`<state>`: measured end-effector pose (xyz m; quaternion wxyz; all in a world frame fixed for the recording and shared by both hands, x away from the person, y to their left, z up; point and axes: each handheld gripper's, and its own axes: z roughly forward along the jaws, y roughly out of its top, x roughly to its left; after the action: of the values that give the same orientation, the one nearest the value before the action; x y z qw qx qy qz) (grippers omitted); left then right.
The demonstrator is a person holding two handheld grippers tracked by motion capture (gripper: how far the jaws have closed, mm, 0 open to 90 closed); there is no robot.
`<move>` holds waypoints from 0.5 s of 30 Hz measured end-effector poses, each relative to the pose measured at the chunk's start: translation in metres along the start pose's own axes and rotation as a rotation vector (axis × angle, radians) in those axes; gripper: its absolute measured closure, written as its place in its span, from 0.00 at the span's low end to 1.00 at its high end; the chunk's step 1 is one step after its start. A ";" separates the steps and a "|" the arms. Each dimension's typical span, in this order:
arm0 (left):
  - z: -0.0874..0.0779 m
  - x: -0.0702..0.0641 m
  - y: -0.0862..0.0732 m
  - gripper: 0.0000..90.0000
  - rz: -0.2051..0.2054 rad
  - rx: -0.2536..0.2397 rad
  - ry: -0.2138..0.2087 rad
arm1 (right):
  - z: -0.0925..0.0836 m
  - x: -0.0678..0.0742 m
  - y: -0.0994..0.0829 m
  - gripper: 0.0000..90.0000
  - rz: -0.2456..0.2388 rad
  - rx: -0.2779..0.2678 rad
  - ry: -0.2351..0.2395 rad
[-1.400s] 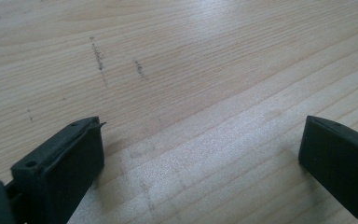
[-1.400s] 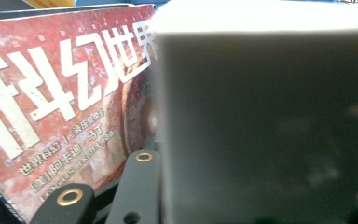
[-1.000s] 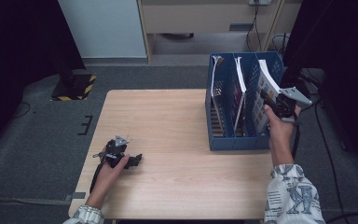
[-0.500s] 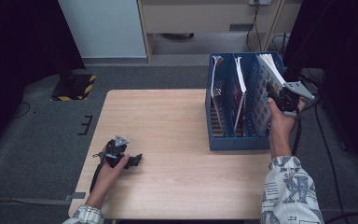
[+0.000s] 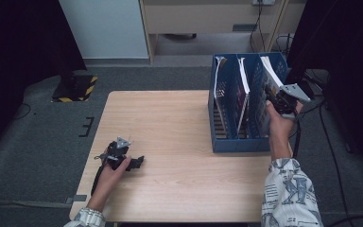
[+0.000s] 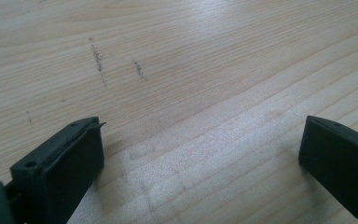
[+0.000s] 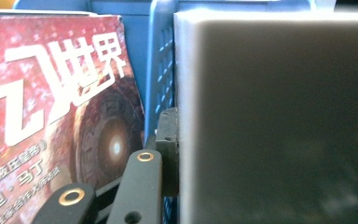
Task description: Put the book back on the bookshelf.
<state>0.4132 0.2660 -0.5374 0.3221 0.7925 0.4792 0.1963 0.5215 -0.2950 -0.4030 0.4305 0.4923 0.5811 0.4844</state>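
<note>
Beside red magazine (image 7: 51, 116), blue divider (image 7: 161, 70), right claw (image 5: 278, 101) gripping book (image 7: 279, 126)

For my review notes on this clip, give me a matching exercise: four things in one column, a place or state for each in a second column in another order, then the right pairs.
Things
1. left gripper
2. right gripper
3. blue file rack
4. red magazine

Places or states
A. stands on the right part of the table
B. rests low on the wood near the left front, jaws apart, nothing between them
C. clamped on a thick white-edged book in the rack's rightmost slot
D. upright in the slot beside that book

Pairs: 1-B, 2-C, 3-A, 4-D
</note>
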 end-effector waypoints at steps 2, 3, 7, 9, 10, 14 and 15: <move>0.000 0.000 0.000 0.00 0.000 0.000 0.000 | -0.001 0.002 -0.001 0.81 -0.007 -0.003 -0.001; 0.000 0.000 0.000 0.00 0.000 0.000 0.001 | -0.001 0.003 -0.001 0.81 -0.009 0.000 -0.001; 0.000 0.000 0.000 0.00 0.000 0.000 0.000 | -0.002 0.005 -0.001 0.80 -0.026 0.008 0.010; 0.000 0.000 0.000 0.00 0.000 0.000 0.000 | -0.002 0.005 -0.001 0.79 -0.031 0.009 0.011; 0.000 0.000 0.000 0.00 0.000 0.000 0.000 | -0.001 0.005 -0.001 0.78 -0.028 0.010 0.010; 0.000 0.000 0.000 0.00 0.001 0.000 0.001 | -0.001 0.004 0.000 0.74 -0.024 0.018 0.016; 0.000 0.000 0.000 0.00 0.001 0.000 0.001 | -0.002 0.004 0.000 0.72 -0.026 0.020 0.015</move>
<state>0.4131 0.2659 -0.5374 0.3217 0.7927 0.4791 0.1967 0.5192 -0.2914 -0.4032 0.4275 0.4856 0.5954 0.4764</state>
